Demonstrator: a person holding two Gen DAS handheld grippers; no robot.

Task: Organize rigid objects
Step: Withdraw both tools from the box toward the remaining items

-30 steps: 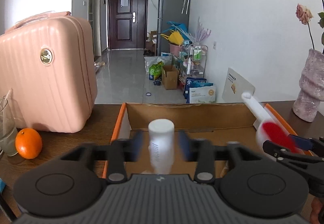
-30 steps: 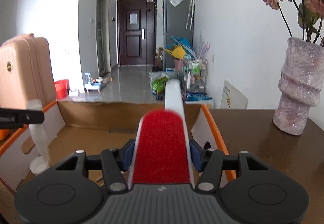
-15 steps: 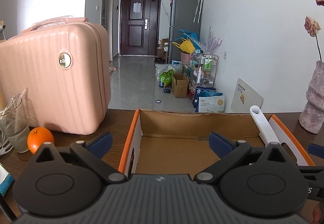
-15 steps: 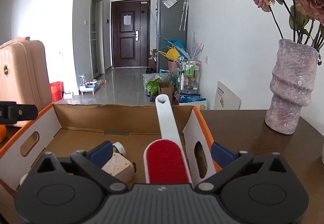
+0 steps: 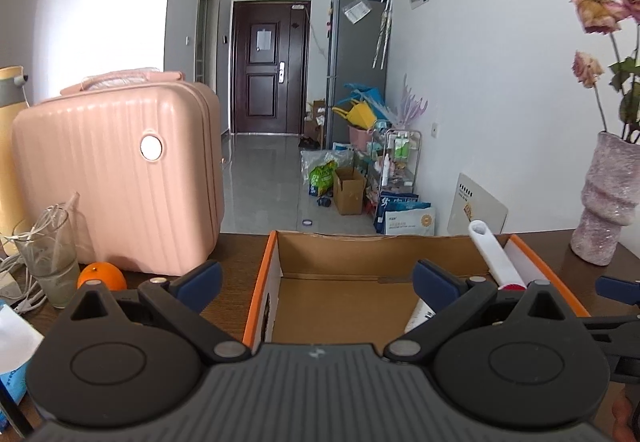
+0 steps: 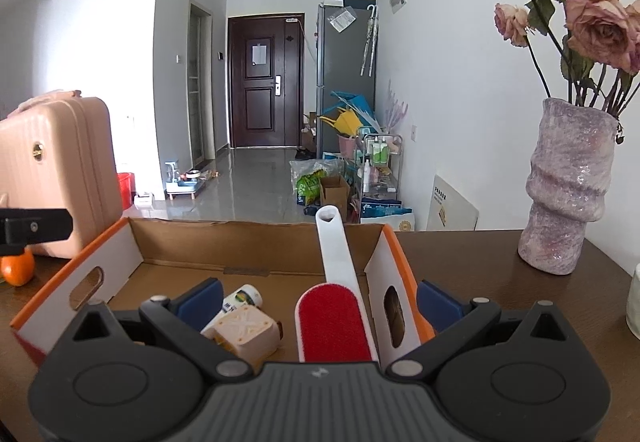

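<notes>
An orange-rimmed cardboard box (image 5: 266,270) (image 6: 116,262) sits on the dark wooden table. Inside it, a lint brush (image 6: 334,322) with a red pad and a white handle (image 5: 490,254) leans against the right wall. A white bottle (image 6: 240,300) lies on the box floor beside a beige square container (image 6: 244,334). My left gripper (image 5: 318,282) hovers open over the box's left half, with nothing between its fingers. My right gripper (image 6: 320,300) is open too. The brush sits in line with its gap, and both pads stand well clear of it.
A pink suitcase (image 5: 120,178) stands left of the box, with an orange (image 5: 102,276) and a glass (image 5: 48,258) in front of it. A purple vase of roses (image 6: 568,186) stands on the table to the right. The far table edge runs behind the box.
Both grippers opened. The left let go of the white bottle and the right let go of the lint brush; both things now rest in the box. Both grippers drew back and rose slightly.
</notes>
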